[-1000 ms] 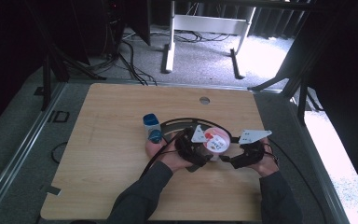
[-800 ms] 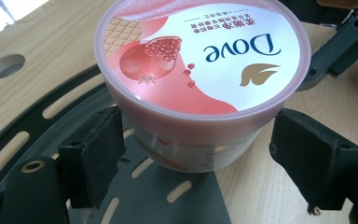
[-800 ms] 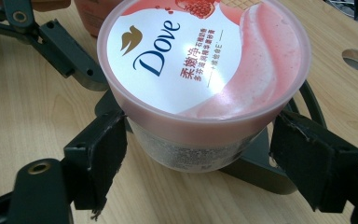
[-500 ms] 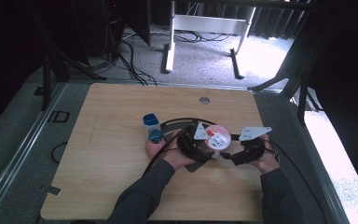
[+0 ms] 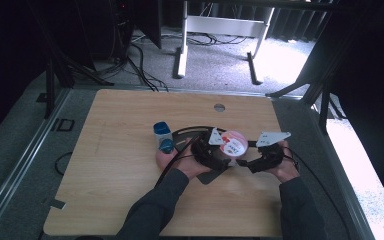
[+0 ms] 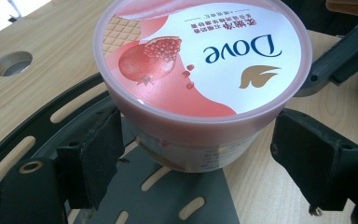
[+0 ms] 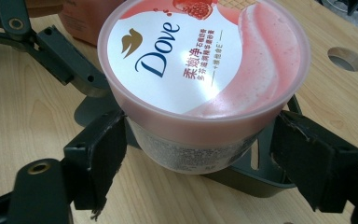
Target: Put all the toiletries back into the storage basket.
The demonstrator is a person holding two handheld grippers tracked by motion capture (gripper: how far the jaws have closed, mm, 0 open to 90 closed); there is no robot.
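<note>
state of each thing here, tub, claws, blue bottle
tub: upright, lid on, standing on the table
left claw: open, jaws either side of the tub, gaps visible
right claw: open, jaws flank the tub
blue bottle: lying down, cap on, by the left hand

We wear dark grey long sleeves that run up from the bottom edge of the high view to the wrists. Our left gripper and right gripper are matte black frames, each topped with a pale grey three-cornered plate. Thin black cables loop away from them. In the gripper views our black jaws carry flat, worn rubbery pads, and a brass-ringed screw hole sits at lower left.
</note>
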